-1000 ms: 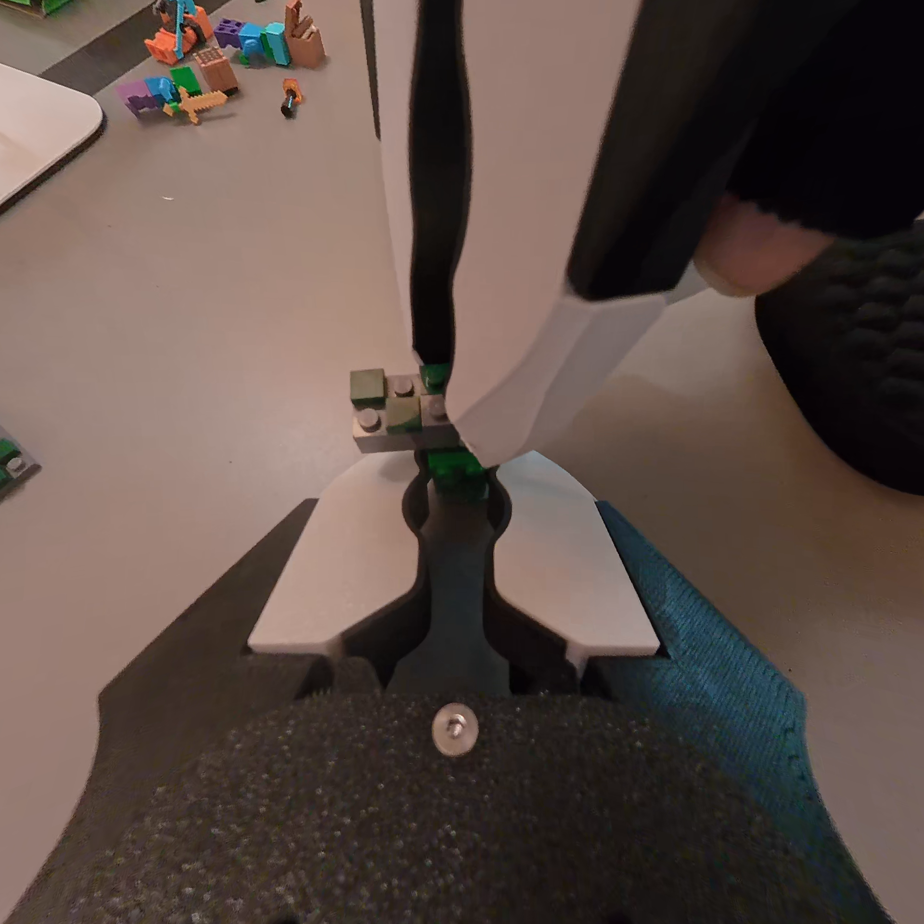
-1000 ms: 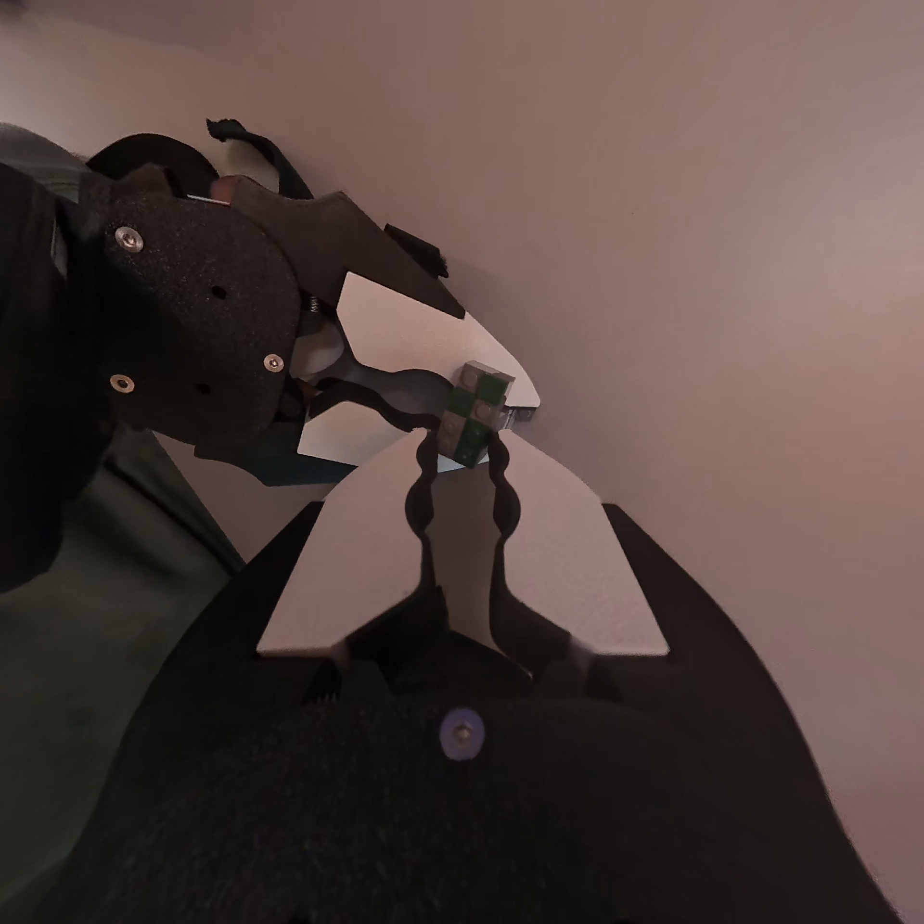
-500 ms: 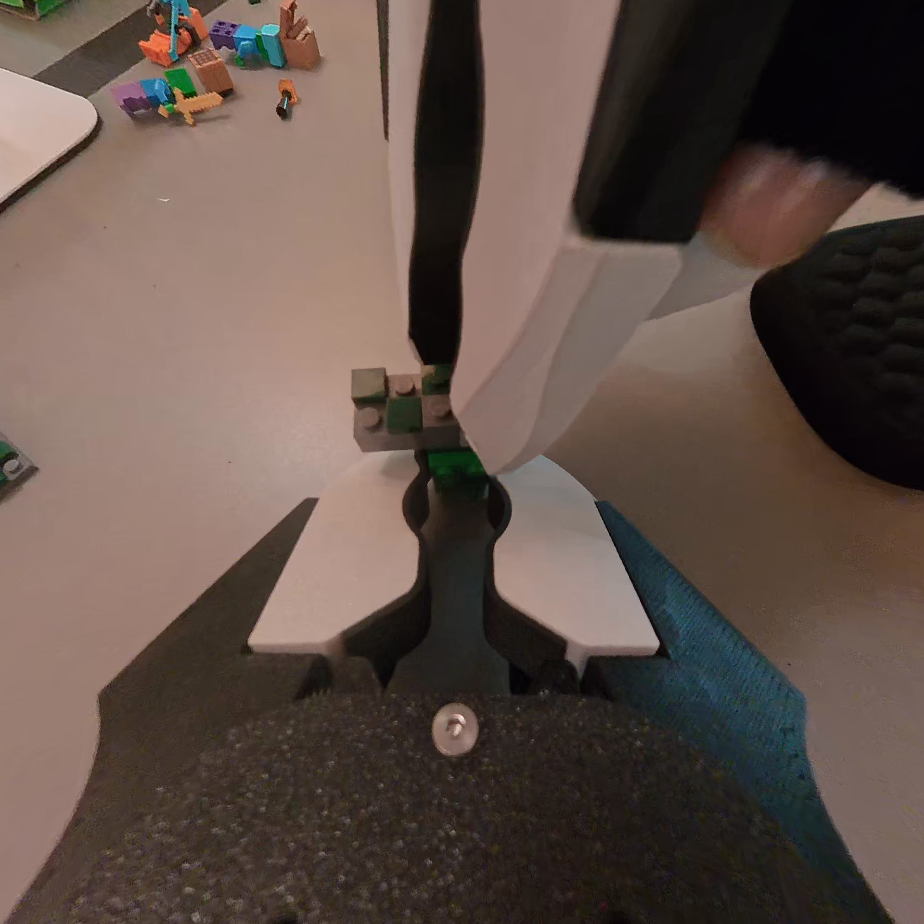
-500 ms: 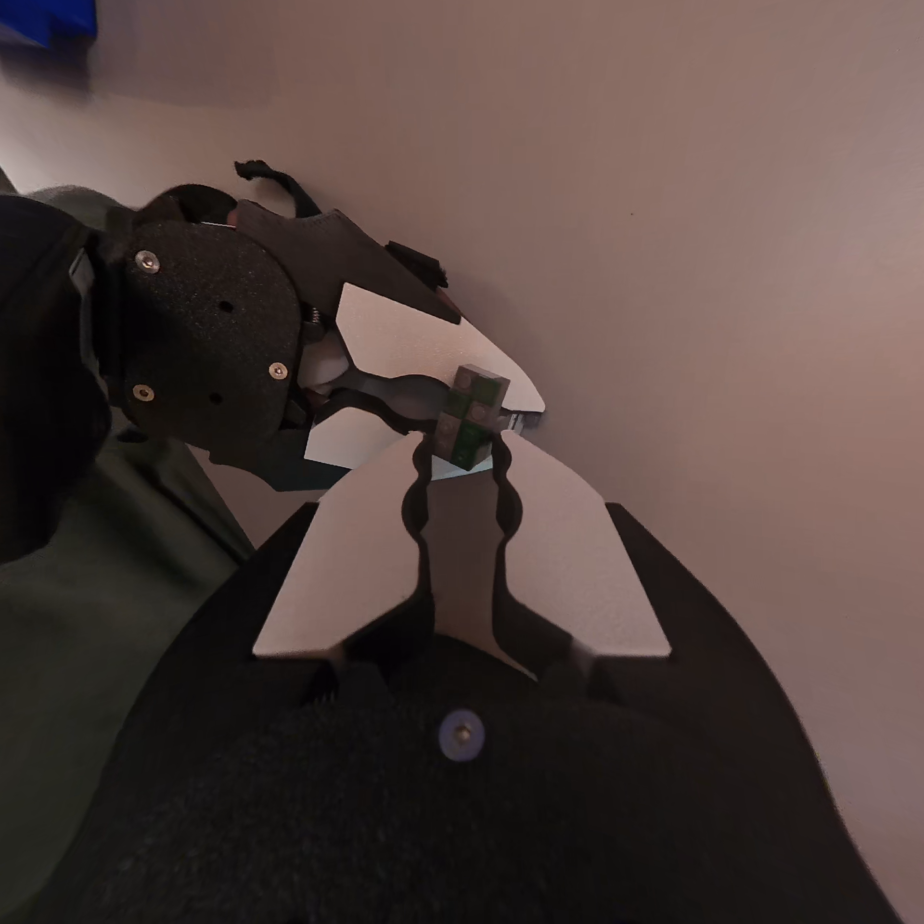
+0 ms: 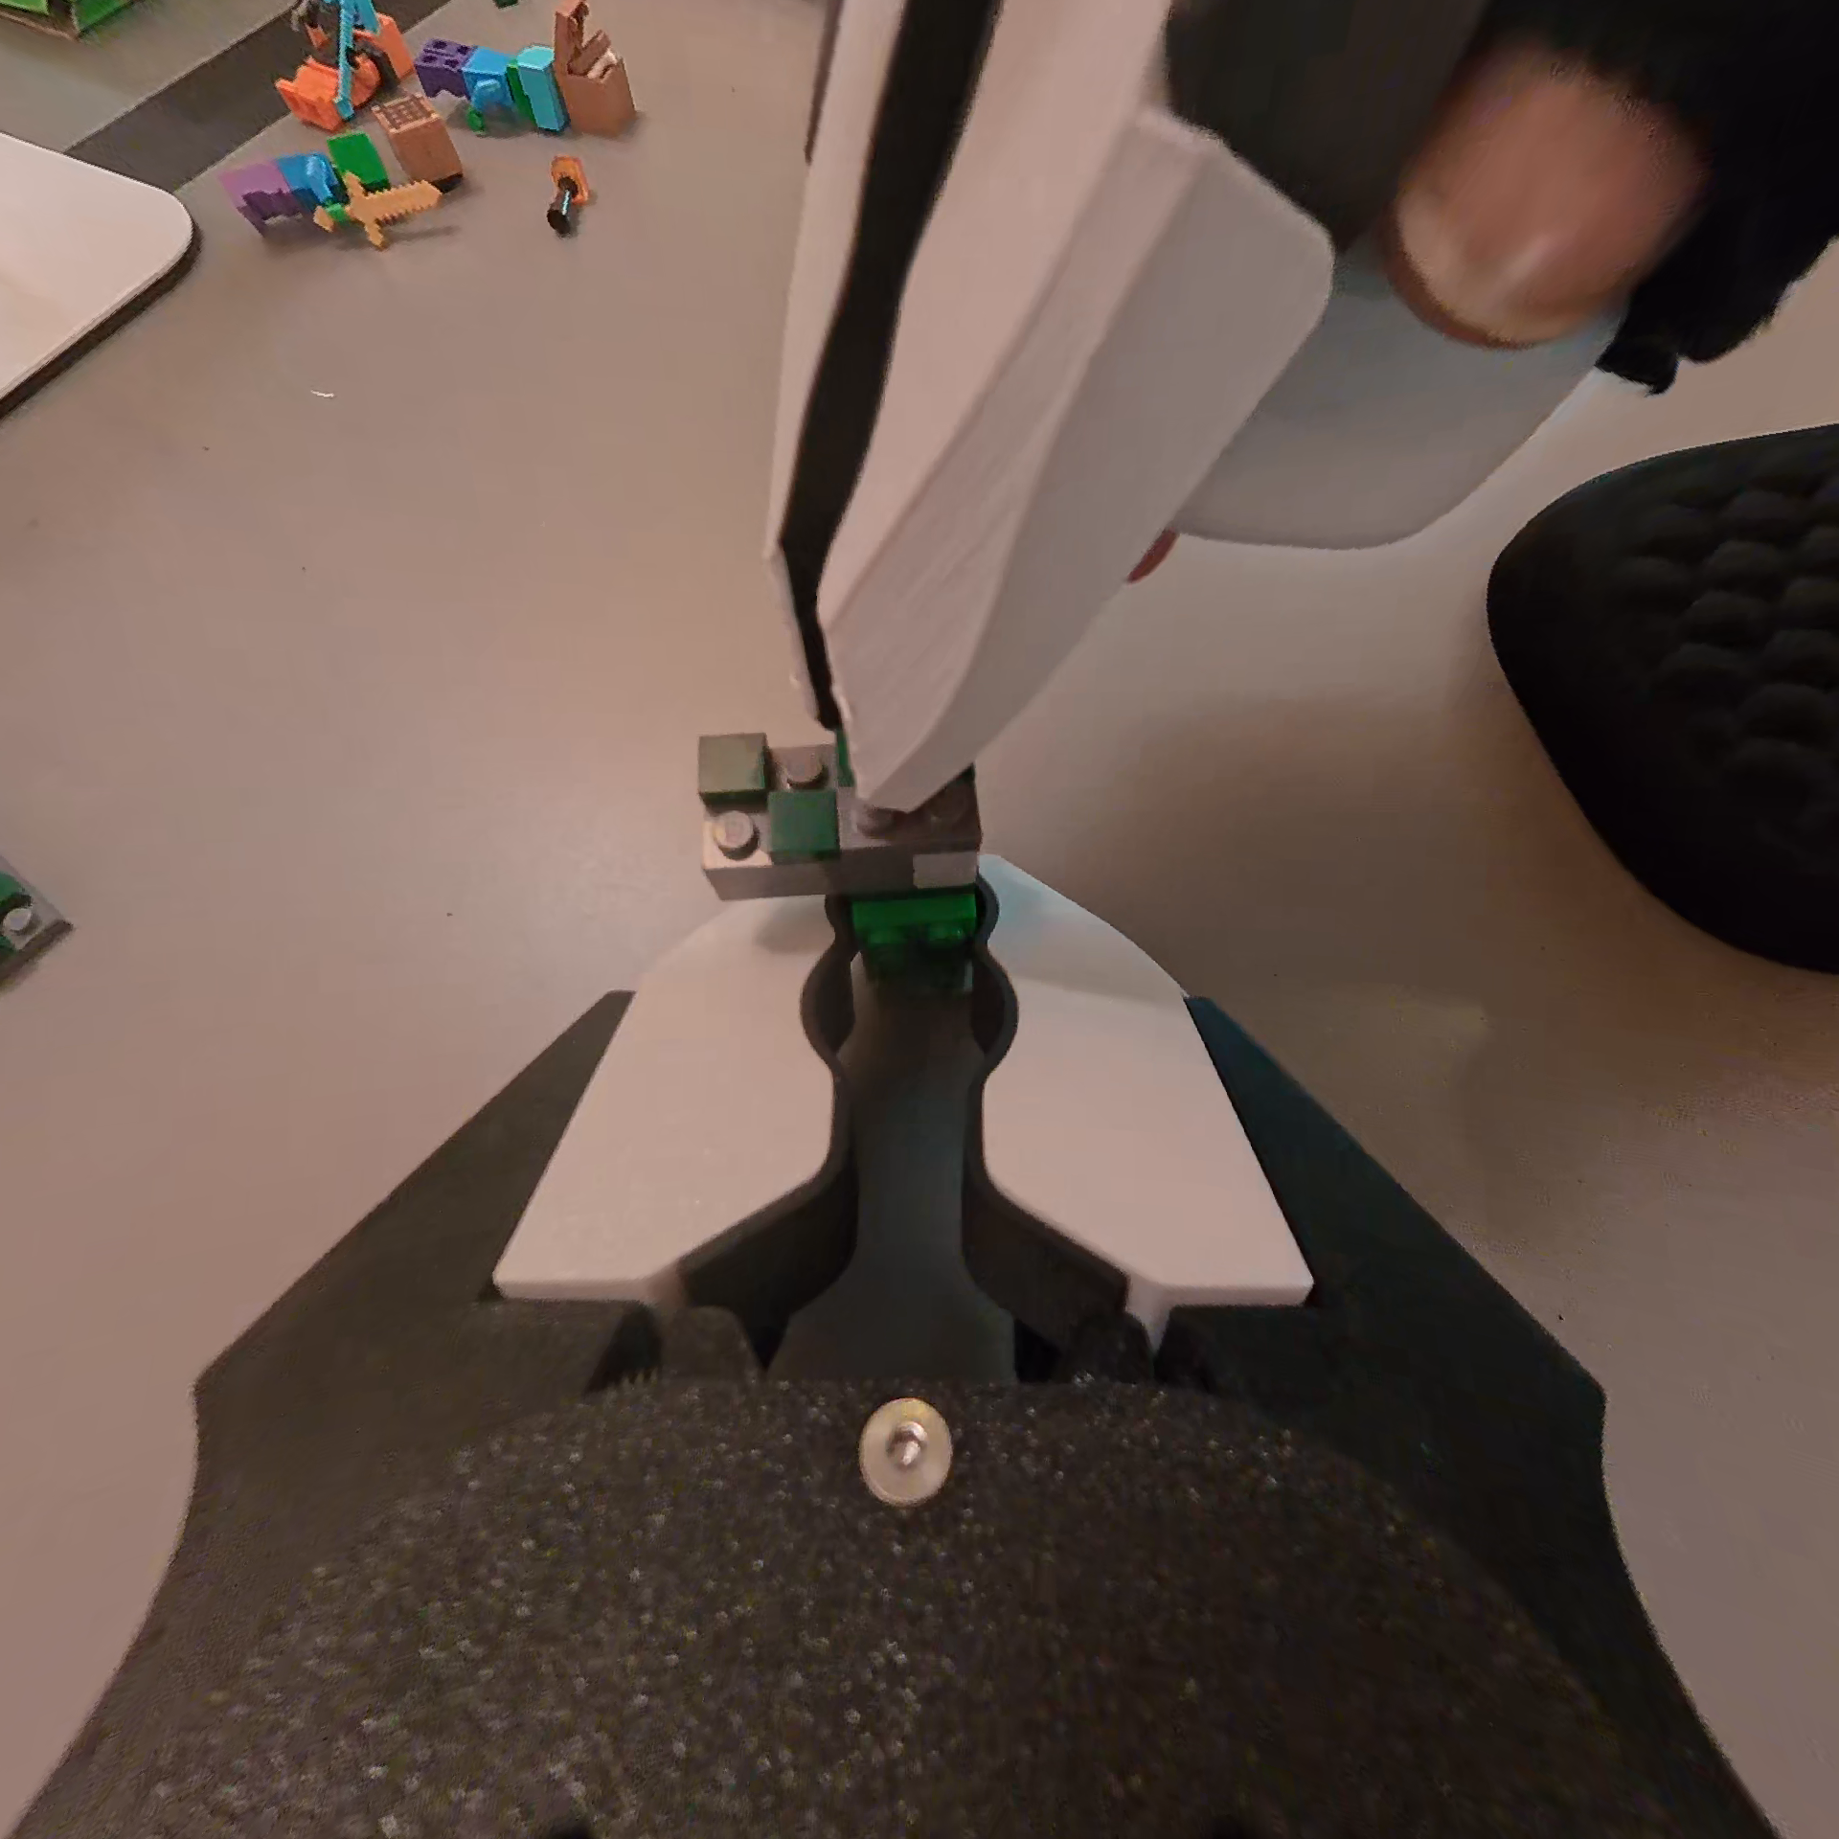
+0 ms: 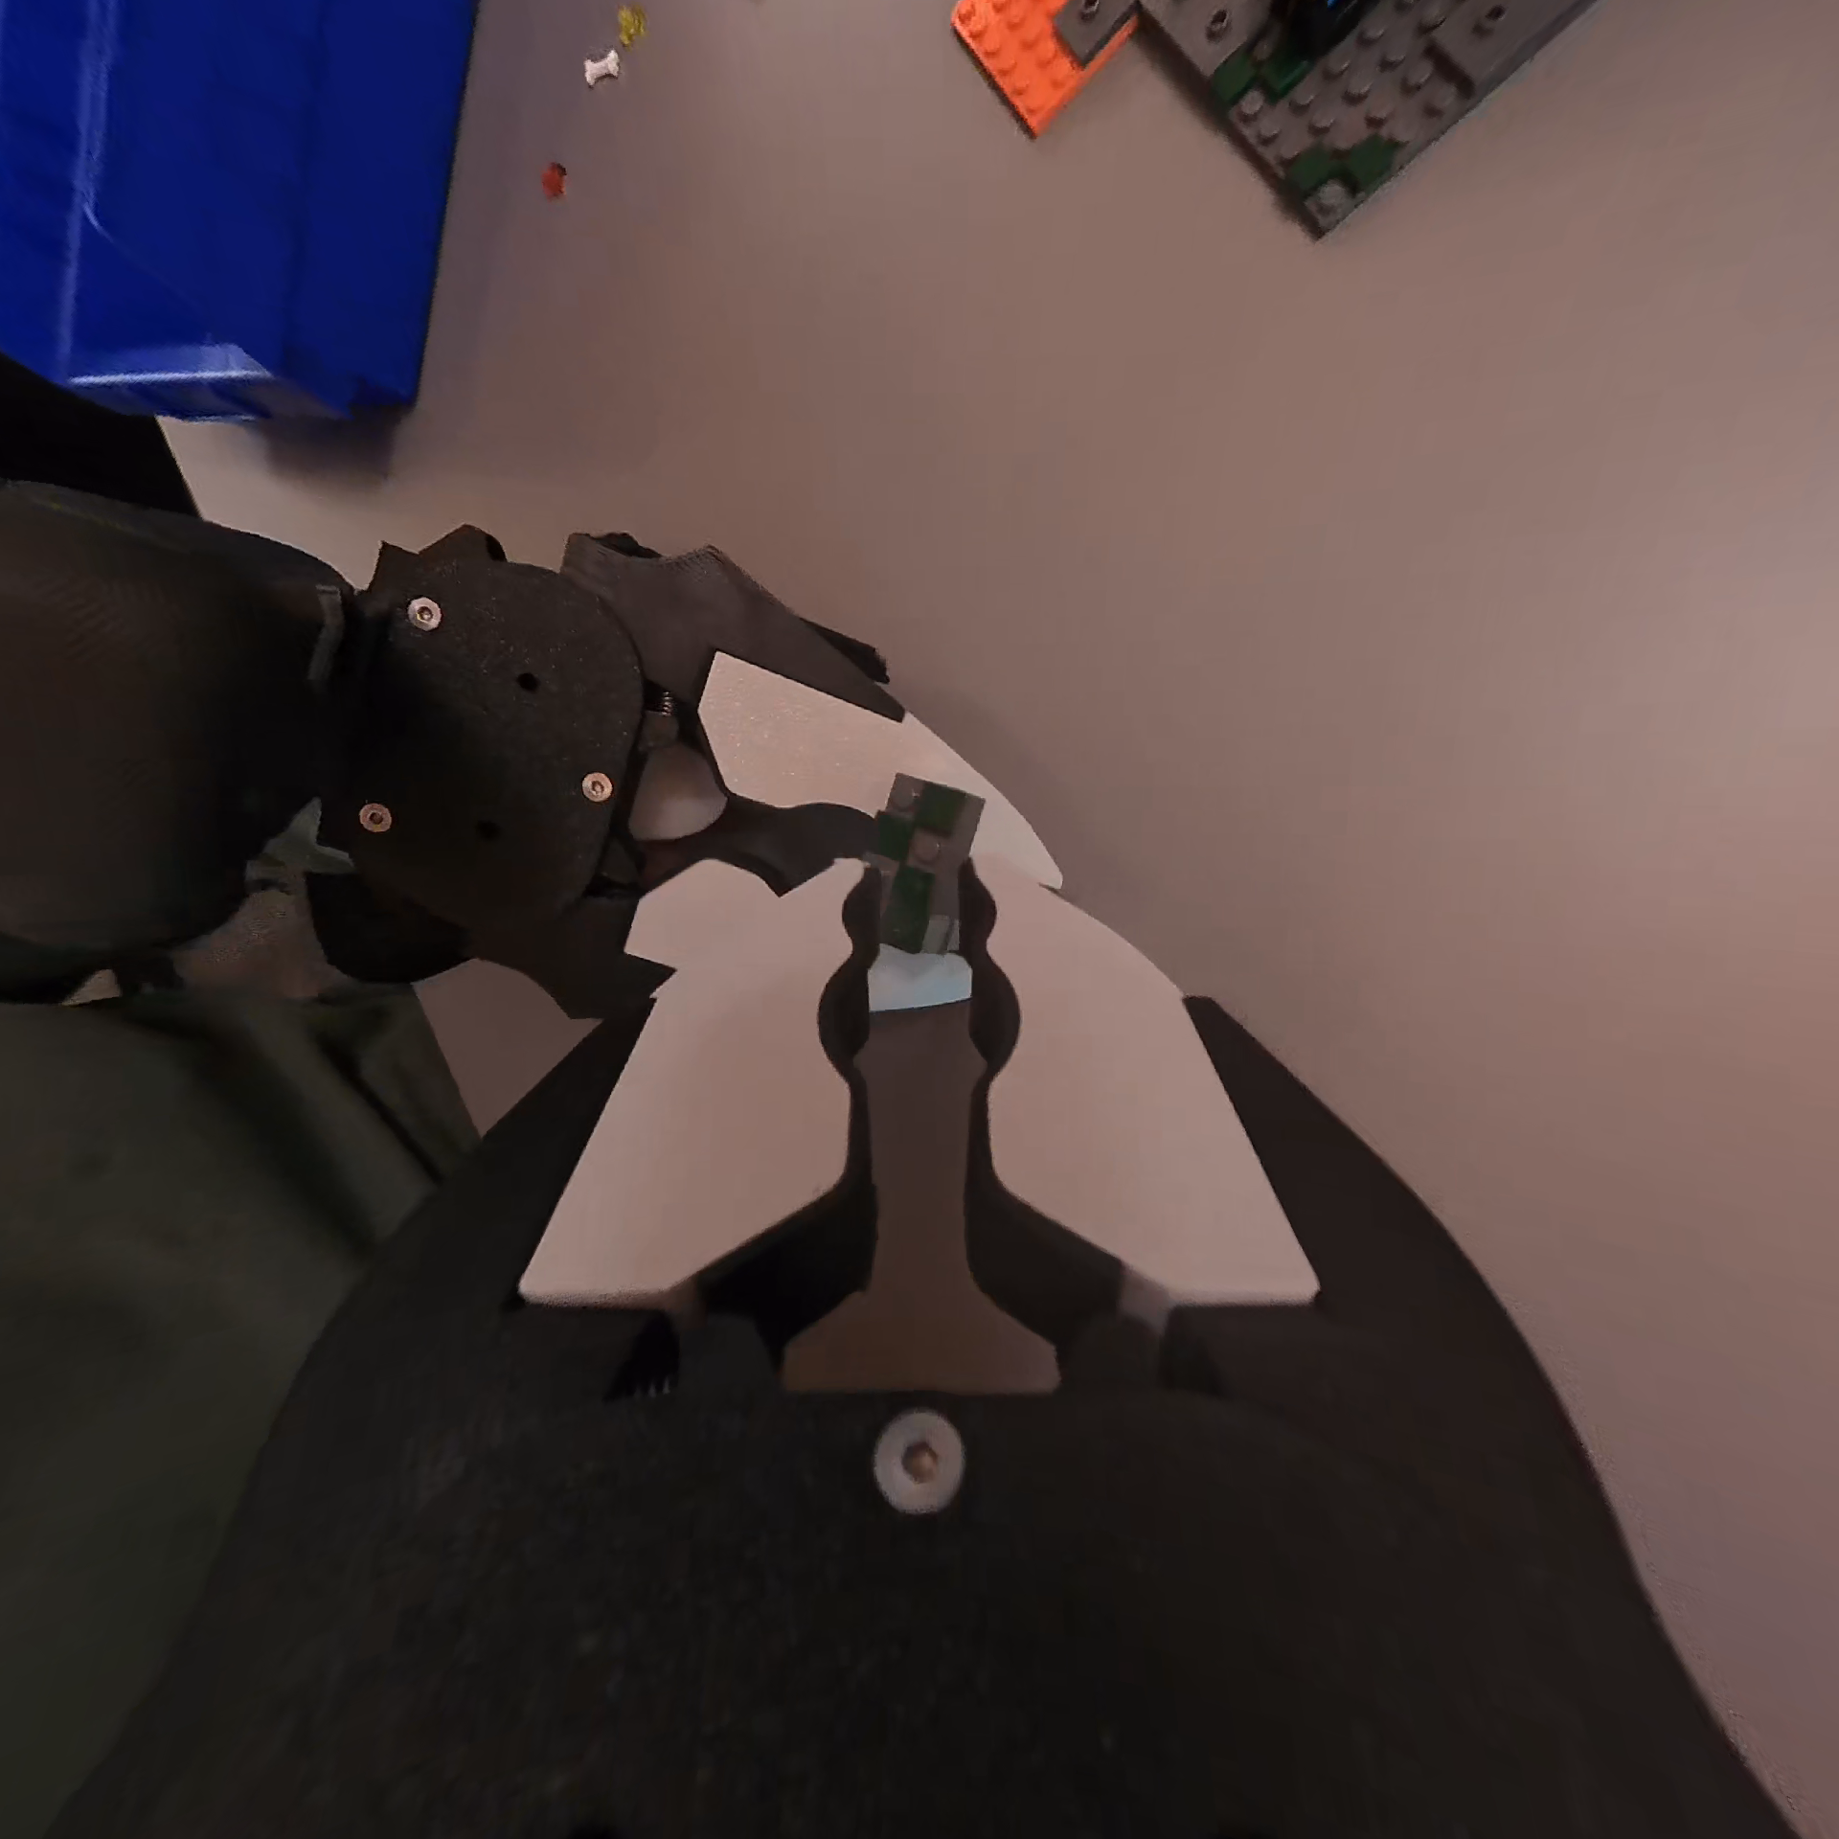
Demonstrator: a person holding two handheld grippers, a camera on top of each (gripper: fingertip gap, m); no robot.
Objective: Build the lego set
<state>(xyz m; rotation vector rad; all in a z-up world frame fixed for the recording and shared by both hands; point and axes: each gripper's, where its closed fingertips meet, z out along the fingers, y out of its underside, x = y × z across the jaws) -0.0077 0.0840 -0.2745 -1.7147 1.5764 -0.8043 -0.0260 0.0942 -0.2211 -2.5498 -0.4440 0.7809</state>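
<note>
Jaws of our left gripper (image 5: 911, 930) clamp the green base of the small grey-and-green lego assembly (image 5: 796, 826), held above the surface (image 5: 398, 597). Our right gripper (image 6: 916, 896) straddles its end, seemingly gripping. Loose coloured pieces (image 5: 428, 129) lie far off.

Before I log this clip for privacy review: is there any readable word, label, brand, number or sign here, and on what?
No text can be read in either view.
Lego assembly held in the left tongs: the studs are too small and blurred to show any marking.
Blue bag: no print visible.
Grey baseplate: no print visible.
Loose bricks: no print visible.
</note>
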